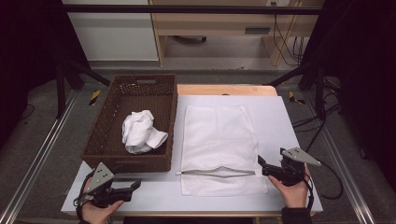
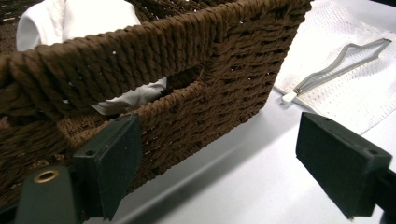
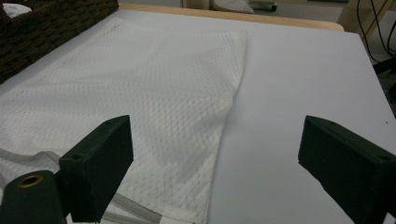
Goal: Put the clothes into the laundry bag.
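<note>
A white mesh laundry bag (image 1: 217,147) lies flat in the middle of the table, its grey zipper (image 1: 217,172) partly open near the front edge. To its left stands a brown wicker basket (image 1: 116,156) with a crumpled white cloth (image 1: 140,132) inside. My left gripper (image 1: 136,185) rests open at the front left, pointing right along the basket's near wall (image 2: 210,93). My right gripper (image 1: 259,163) is open at the bag's right front corner (image 3: 187,186), its jaws wide apart with nothing between them. The zipper (image 2: 341,58) and the cloth (image 2: 70,21) also show in the left gripper view.
The white table top (image 1: 280,121) has bare room right of the bag and along the front edge. A wooden strip (image 1: 224,89) runs along the far edge. Beyond stand cabinets and cables on the floor. Metal rails flank both sides.
</note>
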Demonstrator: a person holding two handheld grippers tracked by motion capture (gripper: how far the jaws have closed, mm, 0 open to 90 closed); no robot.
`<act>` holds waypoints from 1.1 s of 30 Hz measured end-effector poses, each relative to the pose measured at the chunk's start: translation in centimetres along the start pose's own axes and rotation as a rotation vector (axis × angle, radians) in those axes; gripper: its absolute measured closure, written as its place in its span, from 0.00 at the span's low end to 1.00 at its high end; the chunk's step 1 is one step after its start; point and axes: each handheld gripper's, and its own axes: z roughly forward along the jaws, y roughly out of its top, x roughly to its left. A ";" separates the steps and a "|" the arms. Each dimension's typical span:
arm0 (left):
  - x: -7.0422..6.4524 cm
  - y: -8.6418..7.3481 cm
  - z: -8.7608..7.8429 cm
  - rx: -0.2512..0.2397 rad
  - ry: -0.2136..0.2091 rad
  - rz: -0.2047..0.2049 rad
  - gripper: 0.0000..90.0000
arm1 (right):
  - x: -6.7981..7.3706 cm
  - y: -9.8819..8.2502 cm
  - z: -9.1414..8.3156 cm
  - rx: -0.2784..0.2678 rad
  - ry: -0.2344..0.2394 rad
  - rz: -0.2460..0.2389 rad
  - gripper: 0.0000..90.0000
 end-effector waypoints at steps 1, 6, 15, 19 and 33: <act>0.0 0.0 -0.1 -0.003 0.002 -0.001 0.16 | 0.0 -0.1 0.1 -0.002 -0.001 0.000 0.12; 0.0 0.2 -0.8 -0.036 0.014 -0.022 0.16 | 0.4 -0.1 0.3 0.004 0.006 -0.004 0.12; 0.1 1.0 -2.0 -0.090 0.025 -0.055 0.17 | 1.2 0.3 0.6 0.012 0.009 -0.026 0.12; 0.3 1.4 -2.7 -0.119 0.030 -0.070 0.17 | 1.4 0.7 0.5 -0.001 0.015 -0.023 0.12; 1.3 4.5 -3.4 -0.151 0.085 -0.060 0.17 | 2.0 1.4 0.7 -0.002 0.024 -0.038 0.12</act>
